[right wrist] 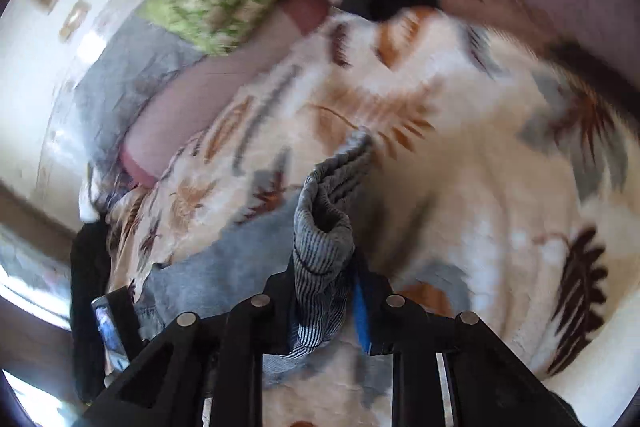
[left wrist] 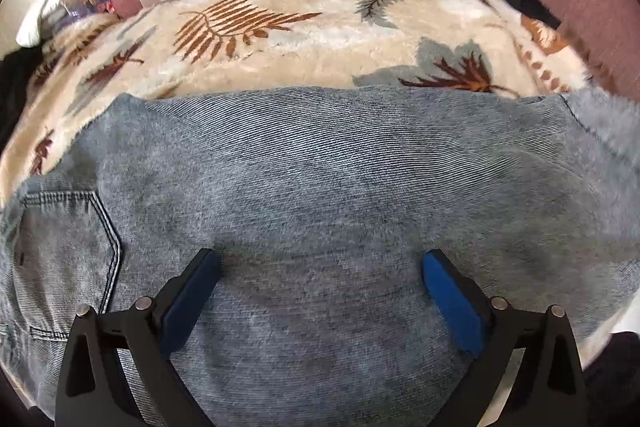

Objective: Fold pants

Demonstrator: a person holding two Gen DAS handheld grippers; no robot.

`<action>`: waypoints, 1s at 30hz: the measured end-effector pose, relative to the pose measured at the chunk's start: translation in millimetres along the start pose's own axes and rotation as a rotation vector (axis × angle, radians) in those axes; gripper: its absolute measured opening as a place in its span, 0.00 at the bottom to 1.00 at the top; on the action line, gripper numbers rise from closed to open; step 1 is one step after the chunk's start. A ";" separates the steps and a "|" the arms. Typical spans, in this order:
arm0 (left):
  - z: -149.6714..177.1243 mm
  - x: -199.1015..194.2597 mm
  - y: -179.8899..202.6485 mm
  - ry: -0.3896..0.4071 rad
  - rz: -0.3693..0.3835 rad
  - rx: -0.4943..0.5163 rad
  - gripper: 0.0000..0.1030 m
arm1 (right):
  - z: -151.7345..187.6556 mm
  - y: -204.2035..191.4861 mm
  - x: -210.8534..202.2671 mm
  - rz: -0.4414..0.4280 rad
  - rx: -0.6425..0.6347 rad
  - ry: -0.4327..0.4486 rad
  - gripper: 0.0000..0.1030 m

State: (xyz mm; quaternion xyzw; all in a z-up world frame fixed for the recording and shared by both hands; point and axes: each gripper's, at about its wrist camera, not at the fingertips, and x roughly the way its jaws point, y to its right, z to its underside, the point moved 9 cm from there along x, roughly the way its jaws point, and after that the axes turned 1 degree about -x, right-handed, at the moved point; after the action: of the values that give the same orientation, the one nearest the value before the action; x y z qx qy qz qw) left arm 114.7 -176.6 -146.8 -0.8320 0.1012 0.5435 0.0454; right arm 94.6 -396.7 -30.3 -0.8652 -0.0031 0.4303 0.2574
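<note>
in the left wrist view the left claw [left wrist: 320,267] is spread just over the jeans [left wrist: 320,167] lying ahead on the blanket [left wrist: 280,39], and in the right wrist view the right claw [right wrist: 324,287] pinches a bunched jeans fold [right wrist: 324,227] above that blanket [right wrist: 480,187].

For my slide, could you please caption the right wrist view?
Right tool shut on bunched jeans above a leaf-print blanket.
</note>
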 end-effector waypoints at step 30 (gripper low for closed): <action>52.4 -35.4 -97.8 -0.038 -0.092 -0.140 0.90 | 114.2 -87.7 64.4 -0.518 0.102 -0.391 0.66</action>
State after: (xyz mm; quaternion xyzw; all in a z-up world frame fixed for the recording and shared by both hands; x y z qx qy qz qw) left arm 75.3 -67.3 -139.1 -0.8265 0.0238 0.5623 0.0138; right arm 68.9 -255.5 -95.7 -0.7225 -0.2511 0.5082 0.3959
